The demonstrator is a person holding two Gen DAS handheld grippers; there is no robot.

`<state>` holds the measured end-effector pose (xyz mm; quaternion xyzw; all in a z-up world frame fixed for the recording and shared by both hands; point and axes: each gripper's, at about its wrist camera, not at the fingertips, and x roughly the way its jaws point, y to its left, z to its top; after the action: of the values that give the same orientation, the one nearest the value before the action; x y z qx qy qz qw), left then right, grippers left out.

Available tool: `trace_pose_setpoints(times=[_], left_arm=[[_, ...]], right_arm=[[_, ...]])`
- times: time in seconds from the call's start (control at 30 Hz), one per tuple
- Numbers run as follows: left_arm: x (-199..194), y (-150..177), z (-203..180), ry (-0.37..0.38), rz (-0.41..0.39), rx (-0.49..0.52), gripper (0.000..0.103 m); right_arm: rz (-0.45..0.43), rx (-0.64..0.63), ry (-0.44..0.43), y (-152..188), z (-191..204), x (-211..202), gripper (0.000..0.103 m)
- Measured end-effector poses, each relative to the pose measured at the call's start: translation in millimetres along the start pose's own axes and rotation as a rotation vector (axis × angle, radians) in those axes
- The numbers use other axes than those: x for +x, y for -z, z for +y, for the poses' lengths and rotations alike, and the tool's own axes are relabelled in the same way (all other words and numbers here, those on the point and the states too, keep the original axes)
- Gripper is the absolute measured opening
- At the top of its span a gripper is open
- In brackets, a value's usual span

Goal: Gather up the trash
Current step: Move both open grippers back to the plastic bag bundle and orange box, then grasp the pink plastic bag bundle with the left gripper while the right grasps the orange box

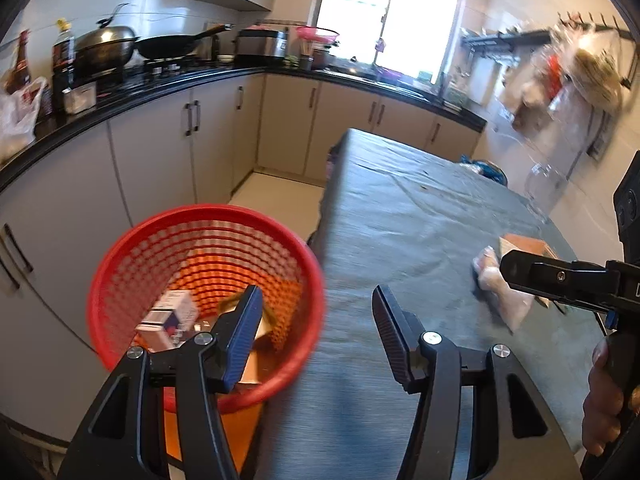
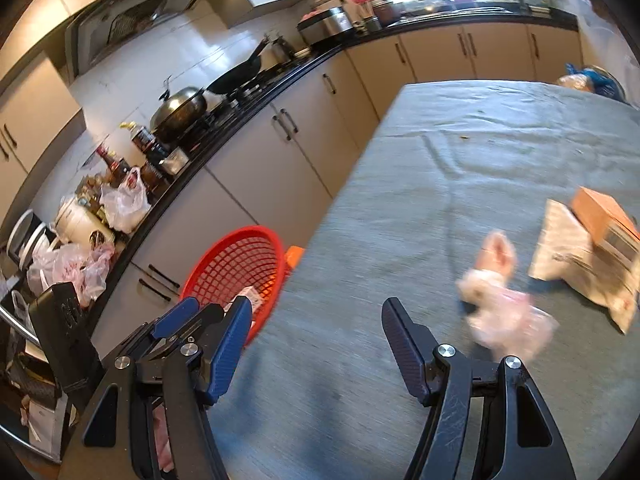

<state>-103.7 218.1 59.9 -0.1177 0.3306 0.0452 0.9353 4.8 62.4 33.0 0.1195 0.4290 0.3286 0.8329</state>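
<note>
A red mesh basket (image 1: 120,264) stands beside the table's left edge and holds small boxes (image 1: 172,316); it also shows in the right wrist view (image 2: 236,260). A crumpled pink-white plastic wrapper (image 2: 500,308) lies on the grey tablecloth (image 2: 440,184), next to an orange box on a torn paper bag (image 2: 592,248). My left gripper (image 1: 316,316) is open and empty, over the basket's right rim and the table edge. My right gripper (image 2: 316,328) is open and empty, left of the wrapper. In the left wrist view it (image 1: 520,268) reaches over the wrapper (image 1: 504,292).
A black counter (image 1: 168,80) with woks, bottles and plastic bags runs along the left and back over cream cabinets. A blue bag (image 2: 600,80) sits at the table's far right. Bags hang on the right wall (image 1: 580,76).
</note>
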Motion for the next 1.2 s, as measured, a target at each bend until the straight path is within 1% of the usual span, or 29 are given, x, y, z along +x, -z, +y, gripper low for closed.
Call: trace_pose_setpoints(times=[0.13, 0.3, 0.43, 0.6, 0.67, 0.83, 0.97, 1.03, 1.13, 1.17, 1.2], left_arm=[[8, 1, -25, 0.029, 0.031, 0.037, 0.057], [20, 5, -62, 0.075, 0.079, 0.081, 0.057], [33, 8, -92, 0.137, 0.134, 0.099, 0.058], [52, 8, -125, 0.219, 0.206, 0.080, 0.059], [60, 6, -135, 0.236, 0.227, 0.067, 0.060], [83, -9, -145, 0.277, 0.265, -0.019, 0.063], [106, -20, -153, 0.276, 0.289, -0.043, 0.064], [117, -20, -158, 0.247, 0.305, -0.029, 0.064], [131, -18, -172, 0.235, 0.316, 0.016, 0.064], [133, -16, -175, 0.237, 0.314, 0.034, 0.057], [134, -14, -179, 0.243, 0.308, 0.061, 0.053]], right_arm=[[-0.029, 0.048, 0.022, 7, -31, -23, 0.072], [-0.093, 0.124, 0.058, 14, -75, -60, 0.072], [-0.142, 0.205, 0.085, 18, -113, -90, 0.072], [-0.176, 0.259, 0.094, 24, -141, -112, 0.072], [-0.184, 0.277, 0.093, 27, -151, -118, 0.072], [-0.195, 0.305, 0.094, 33, -167, -128, 0.072], [-0.211, 0.332, 0.100, 32, -179, -136, 0.072], [-0.215, 0.347, 0.101, 28, -184, -139, 0.072], [-0.218, 0.358, 0.105, 17, -188, -139, 0.072], [-0.216, 0.362, 0.108, 12, -189, -137, 0.072], [-0.213, 0.364, 0.108, 7, -189, -135, 0.072]])
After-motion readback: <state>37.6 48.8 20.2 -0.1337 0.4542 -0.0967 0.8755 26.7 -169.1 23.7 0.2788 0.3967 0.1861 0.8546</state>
